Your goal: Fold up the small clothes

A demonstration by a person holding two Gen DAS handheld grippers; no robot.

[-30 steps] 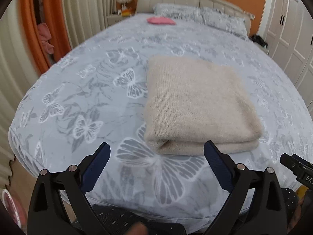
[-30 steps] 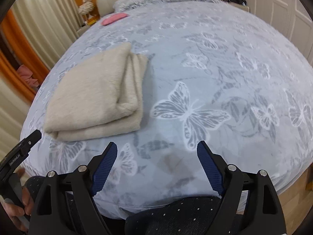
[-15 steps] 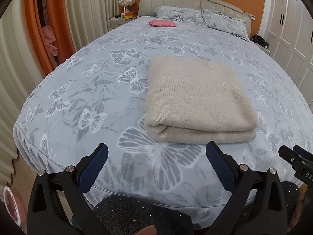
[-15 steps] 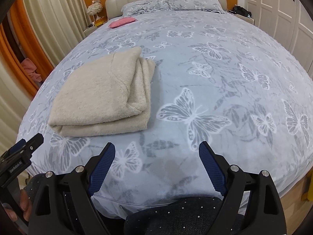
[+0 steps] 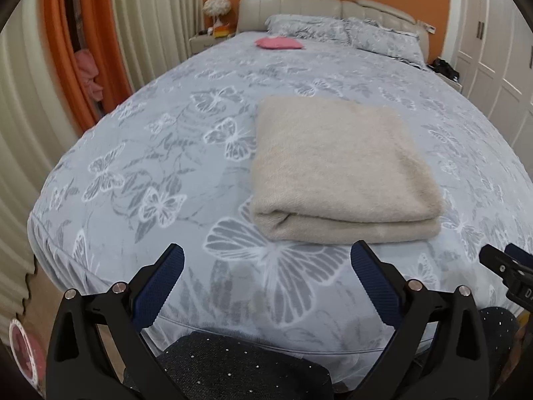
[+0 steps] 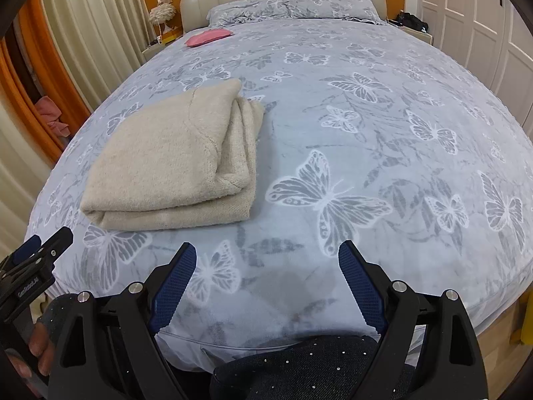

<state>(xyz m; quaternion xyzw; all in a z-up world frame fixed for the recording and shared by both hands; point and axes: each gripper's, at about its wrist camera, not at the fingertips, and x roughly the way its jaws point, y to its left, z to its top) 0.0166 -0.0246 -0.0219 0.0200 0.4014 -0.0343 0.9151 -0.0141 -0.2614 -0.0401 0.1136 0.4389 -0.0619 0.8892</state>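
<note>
Change since earlier: both grippers had drawn back and risen from the bed's foot edge, so more of the bed (image 5: 186,153) showed and the folded beige garment (image 5: 343,173) sat further off in each view.
Left wrist view: left gripper (image 5: 266,268) was spread wide with nothing between its blue pads (image 5: 156,286), hanging over the foot edge, apart from the cloth.
Garment, left view: it lay flat as a neat rectangle near the foot edge, its rolled fold facing that edge.
Right wrist view: right gripper (image 6: 268,265) was likewise wide and empty, over the foot edge, off to the garment's (image 6: 166,163) right.
Garment, right view: stacked layer edges showed along its right side, slightly stepped.
Stage, as judged: folding looked finished; withdrawal seemed under way.
Doing it well: keeping both sets of pads clear of the cloth would probably spare the stack; only the stepped right edge might want a light squaring.
</note>
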